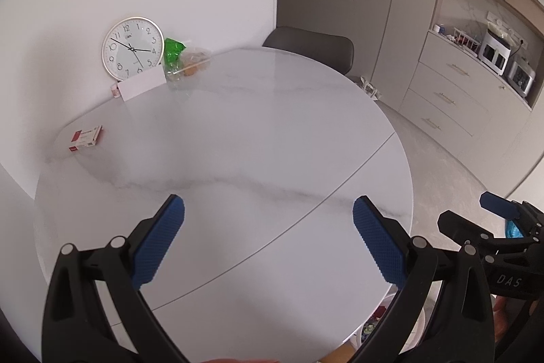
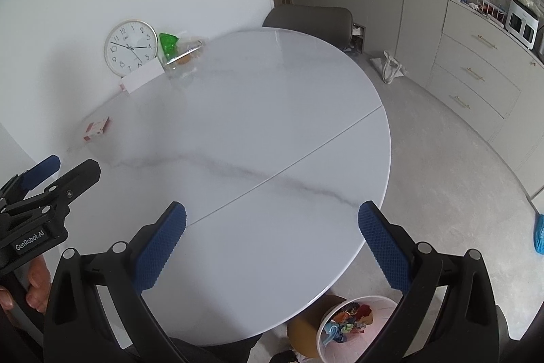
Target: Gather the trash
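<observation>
My left gripper (image 1: 268, 240) is open and empty above the near part of a round white marble table (image 1: 255, 125). My right gripper (image 2: 272, 244) is open and empty above the table's near right edge (image 2: 340, 278). A pink-white bin (image 2: 353, 325) holding colourful scraps stands on the floor under that edge. A red-and-white small box (image 1: 85, 138) lies at the table's left; it also shows in the right wrist view (image 2: 97, 128). A green wrapper and clear bag (image 1: 180, 56) lie at the table's far side.
A wall clock (image 1: 132, 48) leans against the wall behind a white card (image 1: 141, 84). A grey chair (image 1: 312, 46) stands behind the table. Cabinets and drawers (image 1: 452, 91) line the right. A white tote bag (image 2: 391, 67) lies on the floor.
</observation>
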